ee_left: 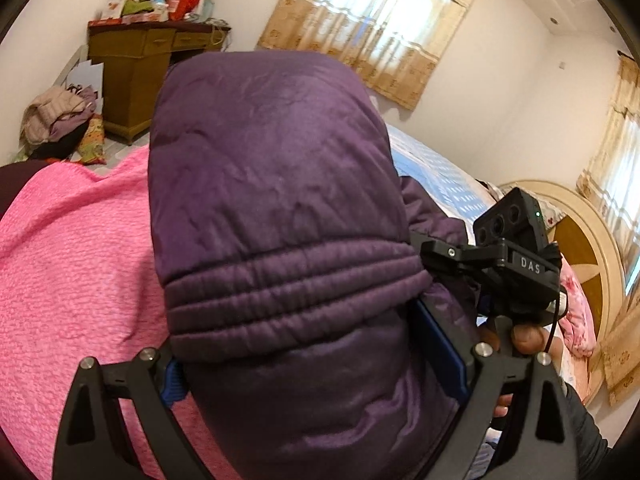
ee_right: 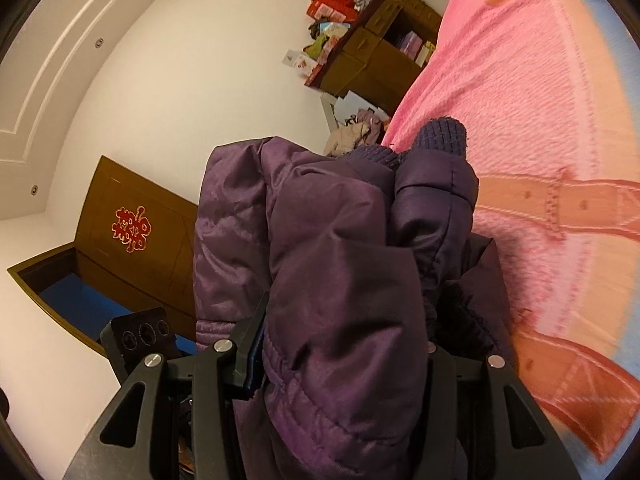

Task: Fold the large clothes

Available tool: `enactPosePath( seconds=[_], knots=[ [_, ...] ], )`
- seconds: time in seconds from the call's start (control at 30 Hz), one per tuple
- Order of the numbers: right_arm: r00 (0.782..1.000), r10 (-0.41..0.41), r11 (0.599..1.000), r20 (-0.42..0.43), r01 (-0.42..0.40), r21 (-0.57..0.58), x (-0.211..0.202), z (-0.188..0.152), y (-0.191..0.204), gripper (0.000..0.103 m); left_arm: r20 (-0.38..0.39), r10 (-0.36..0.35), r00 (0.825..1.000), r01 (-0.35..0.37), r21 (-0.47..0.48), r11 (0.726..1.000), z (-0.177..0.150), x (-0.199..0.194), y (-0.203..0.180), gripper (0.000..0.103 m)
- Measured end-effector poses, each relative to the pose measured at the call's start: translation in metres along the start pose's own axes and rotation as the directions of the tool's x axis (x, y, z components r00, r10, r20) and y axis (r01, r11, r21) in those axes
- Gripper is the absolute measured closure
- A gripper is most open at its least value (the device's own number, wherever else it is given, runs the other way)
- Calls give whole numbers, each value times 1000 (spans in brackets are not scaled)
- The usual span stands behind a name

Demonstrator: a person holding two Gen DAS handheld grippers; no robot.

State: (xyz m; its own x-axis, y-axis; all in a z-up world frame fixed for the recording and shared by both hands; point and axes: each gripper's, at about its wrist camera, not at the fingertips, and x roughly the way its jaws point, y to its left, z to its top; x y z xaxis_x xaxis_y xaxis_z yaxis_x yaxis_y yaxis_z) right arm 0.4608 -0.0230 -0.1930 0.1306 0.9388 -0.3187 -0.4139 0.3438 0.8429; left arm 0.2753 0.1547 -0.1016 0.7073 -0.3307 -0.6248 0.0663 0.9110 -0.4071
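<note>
A padded purple quilted jacket (ee_left: 276,208) is pinched between the fingers of the left tool (ee_left: 320,372) and is held up above the bed with the pink fuzzy blanket (ee_left: 76,264). Another bunched part of the same jacket (ee_right: 340,280) is clamped by the right tool (ee_right: 344,364). A brown wooden cabinet (ee_left: 132,76) with clutter on top is seen at the far left.

Daylit window glare, perhaps edge blur.

We see the left tongs (ee_left: 320,364) clamped on a purple padded jacket (ee_left: 272,184) above the pink blanket (ee_left: 72,260), with the right tongs (ee_left: 516,268) just beside it.
</note>
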Motion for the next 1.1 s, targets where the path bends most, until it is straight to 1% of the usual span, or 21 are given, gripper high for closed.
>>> enactPosePath(
  seconds=[0.17,0.33,0.43,0.6,0.67,0.73,0.87,1.0,1.1],
  knots=[
    [999,-13,1000,-33,14,18,29,6,-10,55,-34,-16,999,13,-86,996,0,14,32,6],
    [999,-5,999,-51,7,31,45,8,-16,55,-34,-43,999,37,-139,990,-8,23,43,4],
    [998,-9,999,-63,11,32,54,9,-18,55,-41,-59,997,52,-160,986,-10,27,52,0],
    [998,1,999,-70,2,52,57,3,-32,53,-45,-70,997,61,-176,982,-9,34,62,0],
    [997,-29,999,-68,31,34,60,1,-33,48,-47,-68,997,59,-178,982,-12,34,64,0],
    [996,-54,998,-68,55,20,60,-1,-35,46,-45,-63,997,54,-173,983,-14,33,63,0],
    [996,-35,998,-78,38,41,62,-2,-46,44,-28,-66,997,61,-158,986,-18,34,61,0],
    [996,13,998,-85,-8,58,56,1,-49,42,-16,-75,997,71,-186,980,-24,23,63,0],
    [996,52,995,-78,-45,90,54,2,-55,40,4,-35,999,35,-168,985,-30,5,59,0]
  ],
)
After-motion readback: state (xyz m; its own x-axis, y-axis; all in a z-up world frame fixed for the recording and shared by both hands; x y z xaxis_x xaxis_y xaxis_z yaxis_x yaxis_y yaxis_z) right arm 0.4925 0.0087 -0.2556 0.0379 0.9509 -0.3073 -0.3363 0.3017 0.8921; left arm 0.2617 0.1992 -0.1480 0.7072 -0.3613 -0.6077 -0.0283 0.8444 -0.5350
